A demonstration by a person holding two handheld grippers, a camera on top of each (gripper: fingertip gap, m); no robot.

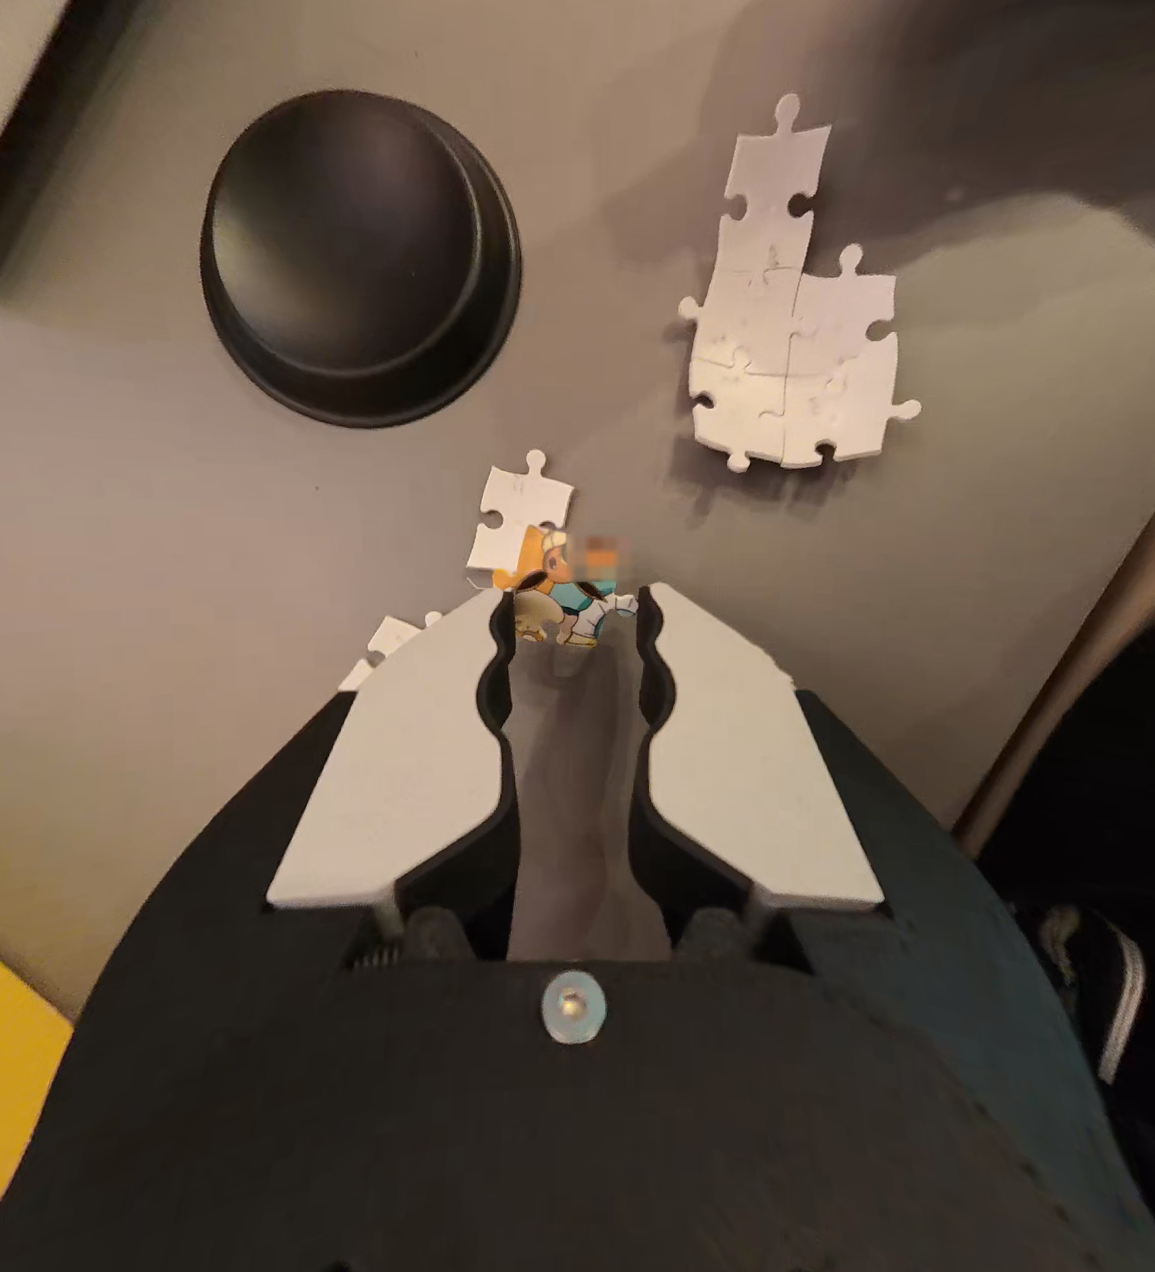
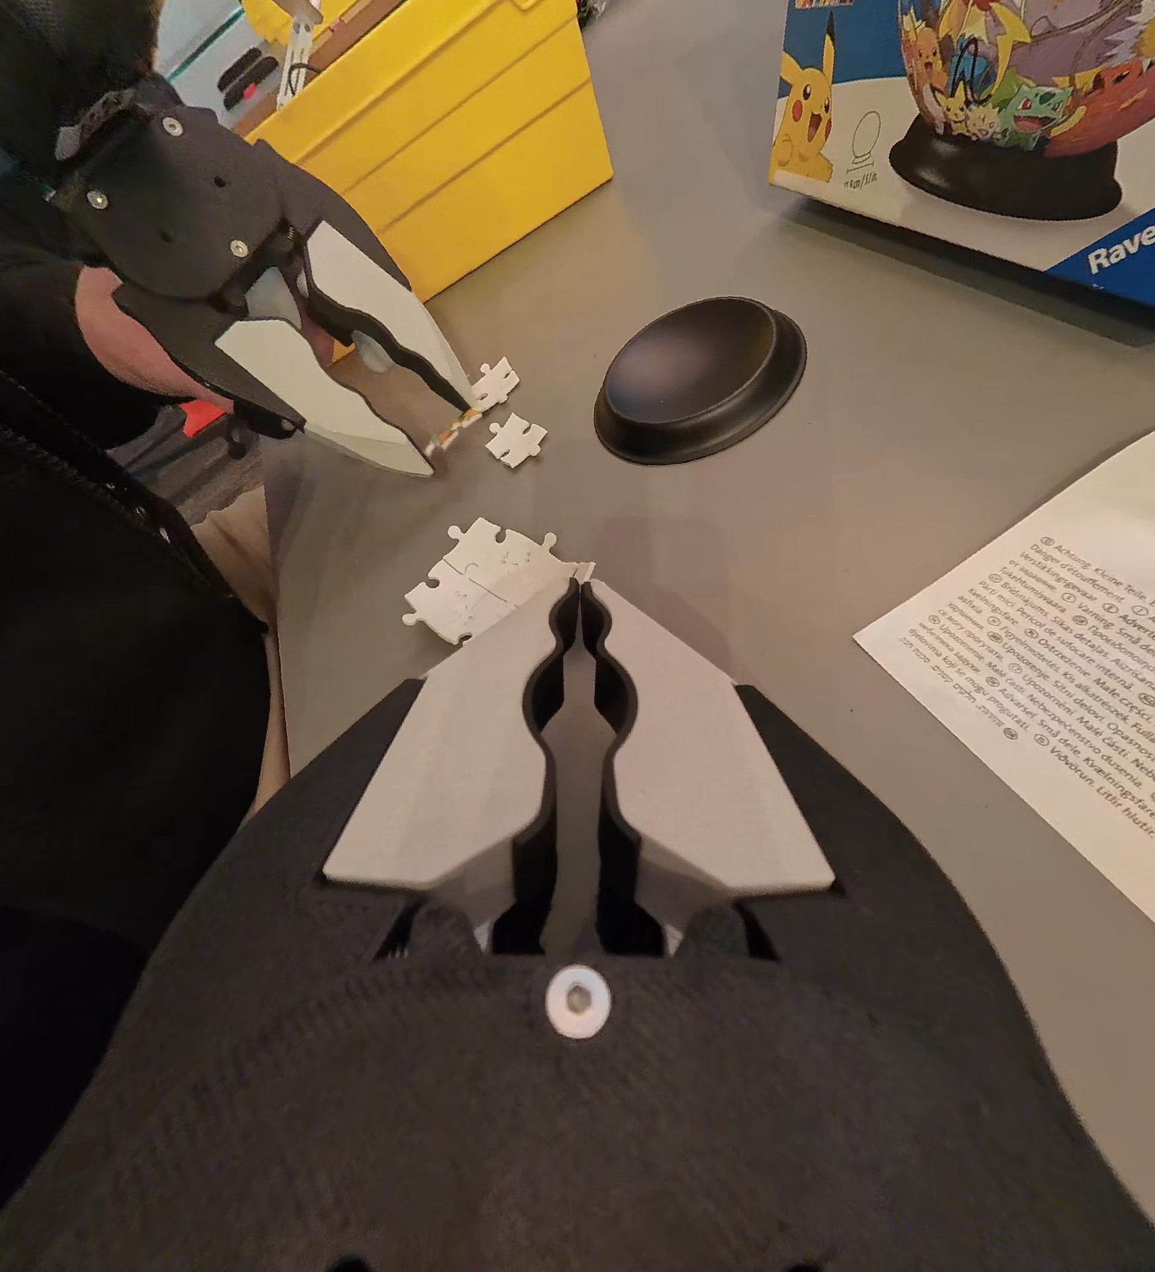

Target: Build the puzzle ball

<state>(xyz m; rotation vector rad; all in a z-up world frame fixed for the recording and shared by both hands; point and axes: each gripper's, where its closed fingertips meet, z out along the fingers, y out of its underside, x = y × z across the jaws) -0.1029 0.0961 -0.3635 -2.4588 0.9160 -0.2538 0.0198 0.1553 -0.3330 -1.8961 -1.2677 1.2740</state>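
My left gripper point(image 1: 573, 606) is shut on a colourful printed puzzle piece point(image 1: 561, 609), held by its edges between the tips just above the grey table; it also shows in the right wrist view point(image 2: 454, 430). Two loose white-backed pieces point(image 1: 523, 516) point(image 1: 389, 640) lie next to it, also seen from the right point(image 2: 495, 382) point(image 2: 516, 437). A cluster of joined pieces point(image 1: 795, 358) lies white side up. My right gripper point(image 2: 578, 585) is shut, with its tips at the near right end of that cluster point(image 2: 485, 585); I cannot tell if it touches. The black ball stand point(image 1: 354, 261) point(image 2: 698, 378) sits beyond.
The puzzle box point(image 2: 1008, 138) stands at the back right and a yellow crate point(image 2: 437, 138) at the back left. A printed instruction sheet point(image 2: 1077, 654) lies at the right. The table edge point(image 1: 1077, 619) runs near the cluster, and a person's dark sleeve point(image 2: 45, 619) is at the left. My right fingertips sit around 15 centimeters from my left ones.
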